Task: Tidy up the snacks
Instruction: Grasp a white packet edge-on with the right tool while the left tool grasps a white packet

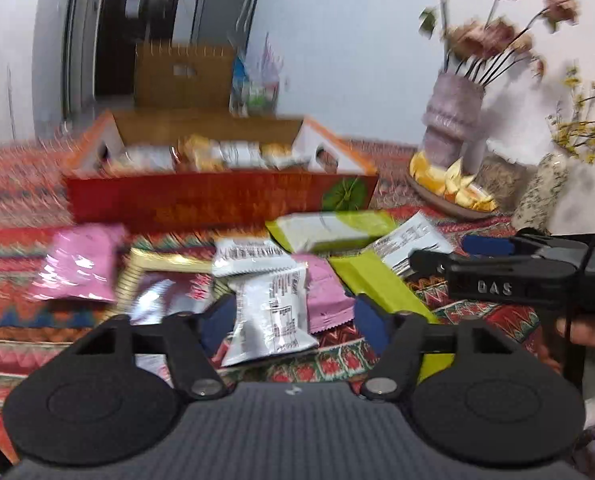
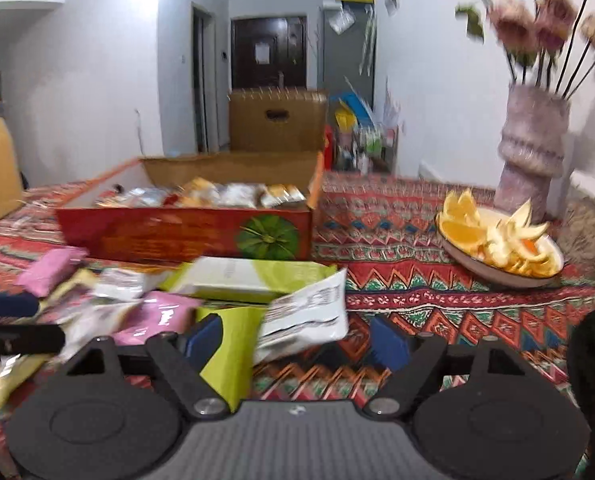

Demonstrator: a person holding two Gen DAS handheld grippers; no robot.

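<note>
While the loose snack packets [image 1: 257, 264] lie heaped on the patterned tabletop [image 2: 437, 292] in front of the red cardboard box [image 1: 217, 200], already part filled, the left tongs [image 1: 293, 324] stand apart around a silver packet [image 1: 271, 316] without clearly pressing it. The right tongs [image 2: 297, 342] gape around a white packet [image 2: 305, 316], pads clear of it.

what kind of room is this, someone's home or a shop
Most likely a home, a living or dining area. A patterned tablecloth covers the table, with a vase of flowers and a plate of orange slices on it, and a hallway leads to a dark entrance door.
</note>
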